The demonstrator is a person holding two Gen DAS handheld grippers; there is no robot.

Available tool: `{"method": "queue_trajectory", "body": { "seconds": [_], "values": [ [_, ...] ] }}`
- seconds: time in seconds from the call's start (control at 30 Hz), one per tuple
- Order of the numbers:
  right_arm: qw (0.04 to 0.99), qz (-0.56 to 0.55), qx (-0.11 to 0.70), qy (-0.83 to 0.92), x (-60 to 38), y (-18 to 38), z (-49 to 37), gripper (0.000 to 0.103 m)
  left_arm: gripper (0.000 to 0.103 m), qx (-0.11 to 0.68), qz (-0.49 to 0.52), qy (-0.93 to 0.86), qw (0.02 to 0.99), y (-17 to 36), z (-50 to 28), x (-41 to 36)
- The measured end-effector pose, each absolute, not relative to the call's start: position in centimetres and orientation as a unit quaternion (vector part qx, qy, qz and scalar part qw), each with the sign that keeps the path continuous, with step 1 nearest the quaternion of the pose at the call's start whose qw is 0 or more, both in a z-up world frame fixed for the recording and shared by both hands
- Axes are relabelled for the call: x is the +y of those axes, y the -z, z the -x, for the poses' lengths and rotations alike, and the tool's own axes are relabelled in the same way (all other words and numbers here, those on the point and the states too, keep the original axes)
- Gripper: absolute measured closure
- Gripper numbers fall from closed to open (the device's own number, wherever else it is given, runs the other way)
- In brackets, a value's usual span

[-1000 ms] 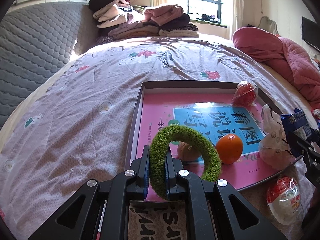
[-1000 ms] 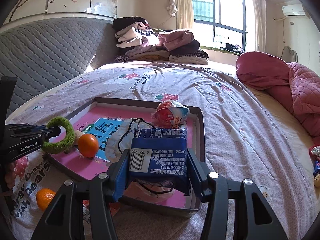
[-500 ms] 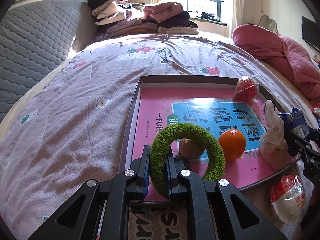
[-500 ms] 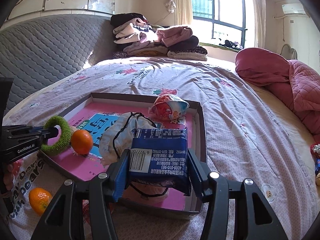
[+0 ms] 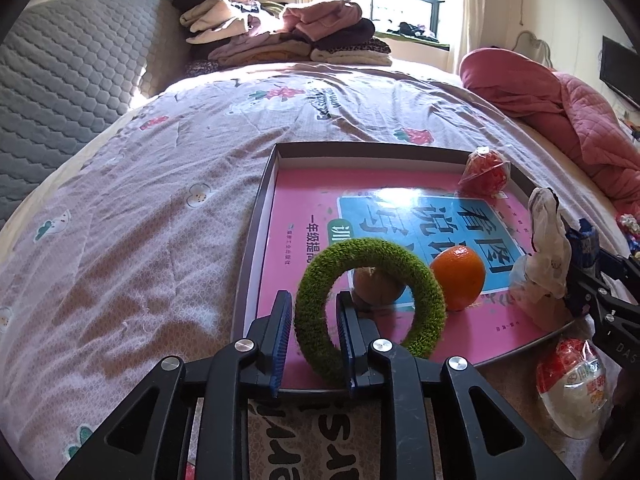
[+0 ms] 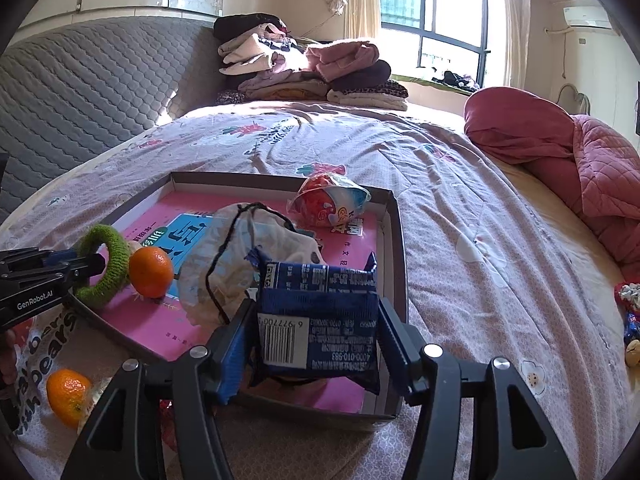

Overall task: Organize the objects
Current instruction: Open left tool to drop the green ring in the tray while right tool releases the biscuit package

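A shallow box tray [image 5: 256, 240] with a pink book cover inside lies on the bed. My left gripper [image 5: 314, 312] stands open around a green fuzzy ring [image 5: 372, 300] at the tray's near left edge; a gap shows at the left finger. The ring also shows in the right wrist view [image 6: 106, 266]. My right gripper [image 6: 316, 320] holds a blue snack packet [image 6: 320, 312] over the tray's near right side [image 6: 394, 240]. In the tray lie an orange [image 5: 458, 278], a brown round thing [image 5: 376, 288], a white drawstring bag [image 6: 240, 256] and a red-and-white packet [image 6: 328, 204].
Outside the tray, a second orange [image 6: 68, 394] and a red-and-white sealed packet [image 5: 572, 384] lie on a printed bag near me. Folded clothes [image 5: 280, 36] are stacked at the head of the bed. A pink quilt [image 5: 560, 112] lies at the right.
The left gripper's fingers have opened; they were clamped on the green ring before, and the ring now rests lower on the tray. The right gripper keeps the blue packet and has lowered slightly.
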State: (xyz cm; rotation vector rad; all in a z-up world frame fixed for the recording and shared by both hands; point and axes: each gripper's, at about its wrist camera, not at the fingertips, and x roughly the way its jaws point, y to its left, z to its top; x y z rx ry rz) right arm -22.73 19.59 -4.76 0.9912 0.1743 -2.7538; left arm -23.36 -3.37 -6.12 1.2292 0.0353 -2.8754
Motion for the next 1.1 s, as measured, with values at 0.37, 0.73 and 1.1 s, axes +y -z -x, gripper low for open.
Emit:
{"method": "queue_trajectory", "body": {
  "seconds": [0.37,0.73,1.1],
  "values": [
    [0.097,-0.337,0.06,0.935,19.6,4.5,22.5,0.043,0.055,0.018,-0.379,0.925,-0.002,5.5,22.7,-3.4],
    [0.092,-0.334,0.059,0.936,19.9,4.2,22.4,0.043,0.046,0.016,-0.371,0.928,0.004,4.9,22.2,-3.6],
    [0.093,-0.321,0.063,0.94,19.9,3.4,21.9,0.039,0.04,0.014,-0.373,0.928,0.009,4.4,21.8,-3.5]
  ]
}}
